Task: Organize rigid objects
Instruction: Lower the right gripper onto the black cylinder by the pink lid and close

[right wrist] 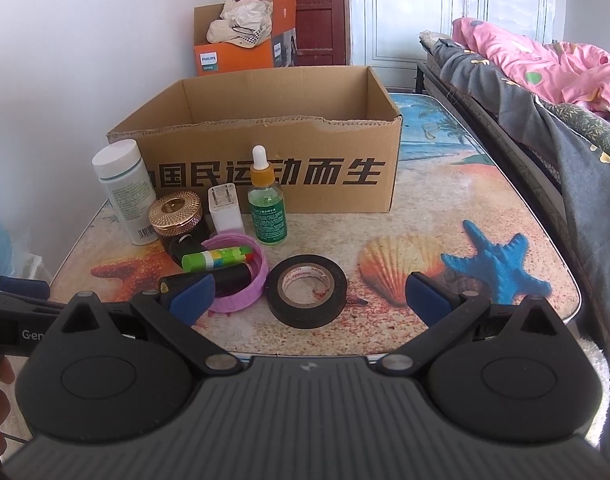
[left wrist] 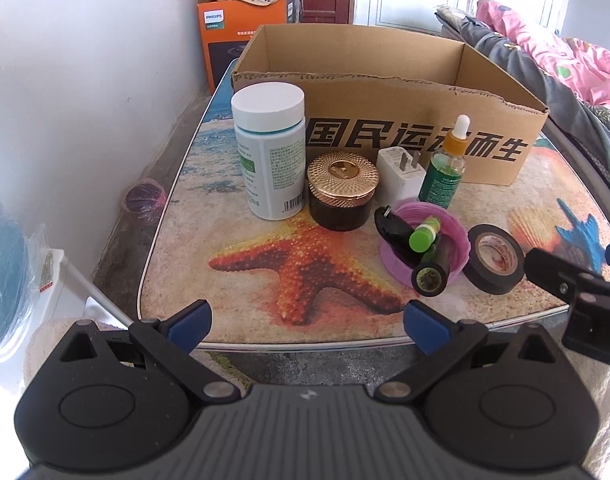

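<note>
Left wrist view: the left gripper [left wrist: 307, 326] hangs spread wide and empty over the near table edge [left wrist: 177, 168]. Ahead, a white bottle [left wrist: 271, 152], gold-lidded jar [left wrist: 342, 190], charger [left wrist: 401, 172] and dropper bottle [left wrist: 445, 168] stand before the open cardboard box [left wrist: 385, 120].

Right wrist view: the right gripper [right wrist: 309, 300] is likewise spread, holding nothing, just short of the black tape roll [right wrist: 307, 292]; a green glue stick [right wrist: 217, 258] lies across the purple lid [right wrist: 241, 300]
</note>
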